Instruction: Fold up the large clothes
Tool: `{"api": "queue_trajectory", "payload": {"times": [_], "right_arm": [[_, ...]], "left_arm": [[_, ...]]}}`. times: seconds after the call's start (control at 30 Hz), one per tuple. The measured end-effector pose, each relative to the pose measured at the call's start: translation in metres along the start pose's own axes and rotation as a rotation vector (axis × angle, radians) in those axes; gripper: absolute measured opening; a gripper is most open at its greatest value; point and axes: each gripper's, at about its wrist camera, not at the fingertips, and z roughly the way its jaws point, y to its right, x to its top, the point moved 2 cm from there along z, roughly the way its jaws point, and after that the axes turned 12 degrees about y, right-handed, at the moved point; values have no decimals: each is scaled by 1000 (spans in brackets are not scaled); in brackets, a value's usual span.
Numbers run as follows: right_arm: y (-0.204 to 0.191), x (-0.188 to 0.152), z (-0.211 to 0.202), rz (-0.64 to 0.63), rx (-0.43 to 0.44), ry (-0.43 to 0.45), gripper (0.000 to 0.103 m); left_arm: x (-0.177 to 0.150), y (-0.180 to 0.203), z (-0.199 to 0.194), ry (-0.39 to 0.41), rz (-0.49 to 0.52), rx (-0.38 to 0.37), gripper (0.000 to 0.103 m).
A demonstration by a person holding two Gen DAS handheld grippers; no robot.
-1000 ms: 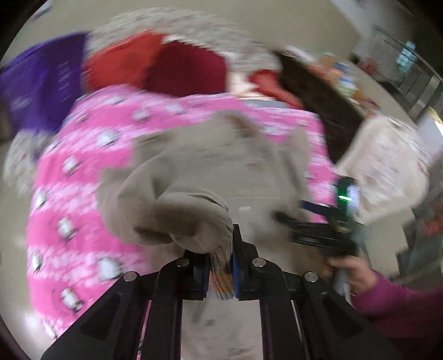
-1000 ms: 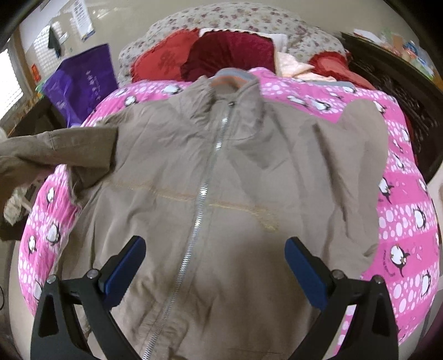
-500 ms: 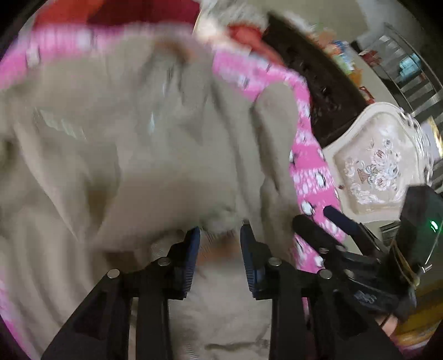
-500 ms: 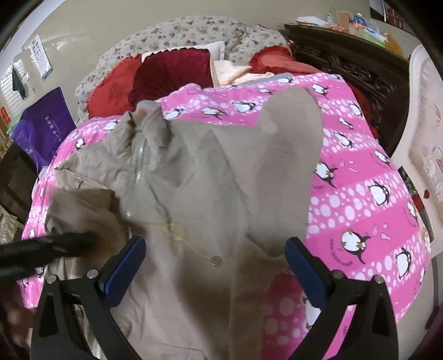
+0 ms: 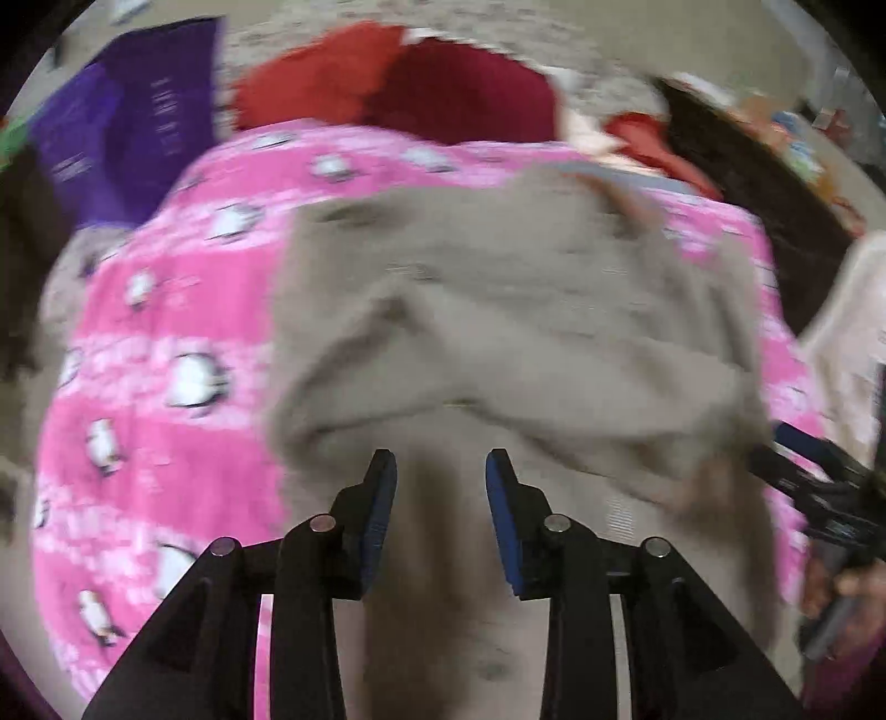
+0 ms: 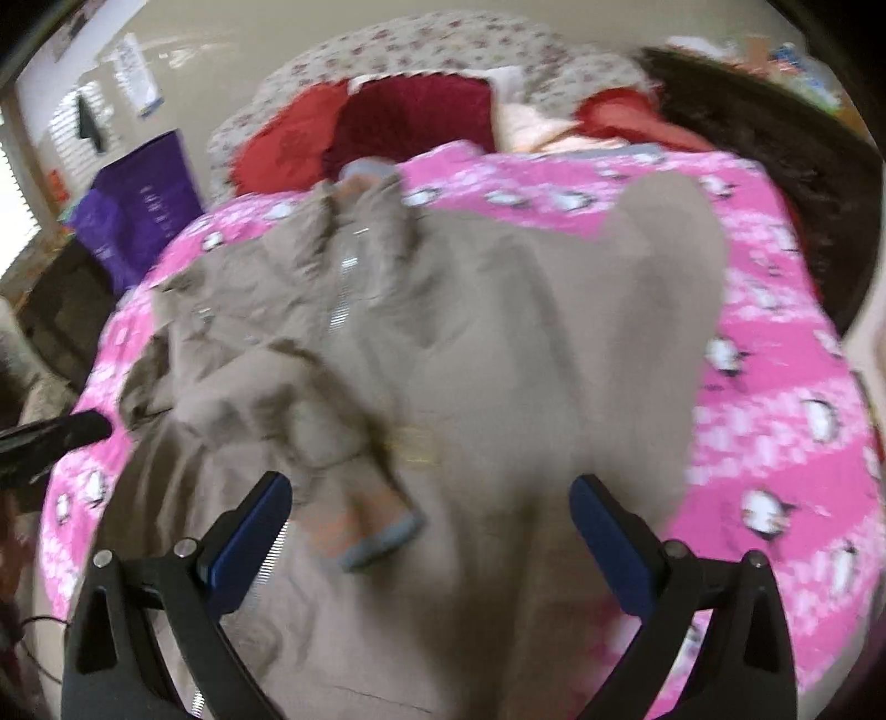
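Observation:
A tan zip-up jacket (image 6: 498,343) lies face up on a pink penguin-print blanket (image 6: 775,387). Its left sleeve (image 6: 288,399) is folded across the chest, with a grey-edged cuff (image 6: 376,545) near the zipper. The other sleeve (image 6: 670,266) lies out toward the far right. My left gripper (image 5: 440,471) is open and empty just above the jacket (image 5: 498,332). My right gripper (image 6: 429,498) is wide open and empty over the jacket's lower front. The right gripper's tips also show at the right edge of the left wrist view (image 5: 803,459).
Red pillows (image 6: 387,127) and a floral headboard (image 6: 421,39) sit at the bed's far end. A purple bag (image 6: 138,199) stands at the left. A dark wooden cabinet (image 6: 803,166) runs along the right side. A pale upholstered chair (image 5: 847,332) stands at the right.
My left gripper has let go of the sleeve cuff, opened and pulled back. The sleeve now lies folded across the jacket's chest. My right gripper stays open.

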Motion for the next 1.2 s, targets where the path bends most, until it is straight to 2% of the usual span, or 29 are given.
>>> {"api": "queue_trajectory", "payload": {"times": [0.1, 0.13, 0.2, 0.27, 0.3, 0.37, 0.47, 0.5, 0.57, 0.63, 0.73, 0.77, 0.83, 0.9, 0.93, 1.07, 1.13, 1.2], "right_arm": [[-10, -1, 28, -39, 58, -40, 101], [-12, -2, 35, -35, 91, -46, 96], [-15, -1, 43, 2, 166, -74, 50], [-19, 4, 42, 31, 248, -100, 29], [-22, 9, 35, -2, 241, -74, 21], [-28, 20, 16, -83, 224, -21, 18], [-34, 33, -24, -163, 311, 57, 17], [-34, 33, -30, -205, 309, 59, 17], [-31, 22, -29, -324, 223, 17, 17], [-10, 4, -2, -388, 44, -82, 17], [14, -13, 21, -368, -42, -244, 17], [18, -13, 19, -343, -38, -246, 17], [20, 3, 3, -276, 2, -167, 26], [8, 22, -9, -247, 44, -74, 49], [-3, 29, -10, -256, 73, -40, 52], [-69, 51, 20, -302, 237, 14, 54], [-101, 57, 51, -284, 305, -4, 54], [-127, 58, 78, -293, 323, -25, 54]], "left_arm": [[-9, -27, 24, 1, -3, 138, 21], [-10, -32, 35, -5, -9, 186, 21], [-13, -50, 47, -7, -70, 241, 20], [-16, -72, 52, -8, -160, 234, 20], [-18, -81, 54, -7, -194, 219, 20], [-22, -95, 49, 4, -247, 191, 20], [-28, -106, 45, 10, -252, 192, 20], [-31, -110, 43, 6, -262, 187, 20], [-36, -118, 41, 2, -304, 160, 20], [-40, -117, 36, -4, -344, 101, 20], [-44, -114, 19, -4, -309, 108, 20], [-44, -112, 13, 2, -294, 120, 20], [-43, -111, -4, 30, -256, 136, 20], [-37, -111, -17, 59, -249, 136, 20], [-33, -108, -22, 77, -251, 124, 20], [-24, -92, -15, 81, -244, 90, 20], [-25, -83, -2, 50, -246, 86, 20], [-28, -78, 15, 20, -240, 109, 20]]}}
